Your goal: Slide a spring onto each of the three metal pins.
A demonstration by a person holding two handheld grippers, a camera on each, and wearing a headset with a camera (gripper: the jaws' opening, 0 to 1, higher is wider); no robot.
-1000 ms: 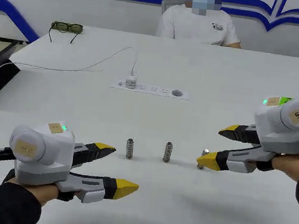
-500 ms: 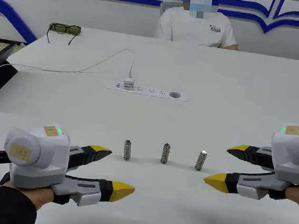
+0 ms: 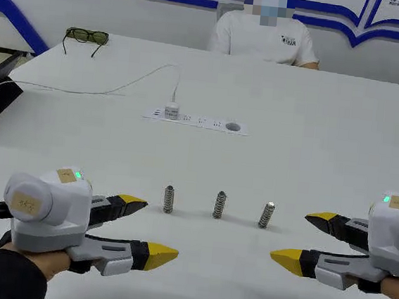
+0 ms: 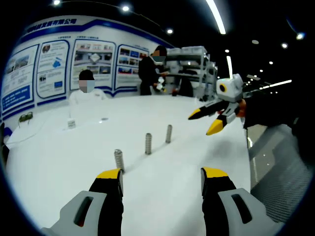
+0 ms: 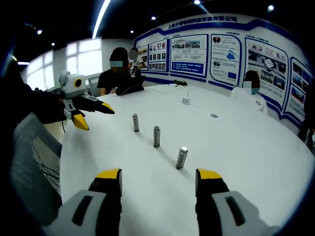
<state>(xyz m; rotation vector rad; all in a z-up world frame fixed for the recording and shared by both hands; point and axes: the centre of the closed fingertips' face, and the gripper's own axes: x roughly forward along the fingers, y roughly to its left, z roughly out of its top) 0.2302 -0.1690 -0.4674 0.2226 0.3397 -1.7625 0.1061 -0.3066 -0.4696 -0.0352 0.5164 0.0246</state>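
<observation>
Steel springs [image 3: 218, 204] stood mid-frame on the surface [image 3: 314, 132]. Left gripper [image 3: 156, 227] and right gripper [image 3: 291, 236] flanked them, jaws released.

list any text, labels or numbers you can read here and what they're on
Nothing reads clearly.
tan sticker on the left gripper: faint marks, unreadable
logo on the seated person's shirt: too small
wall posters and the headline above them: blurred
</observation>
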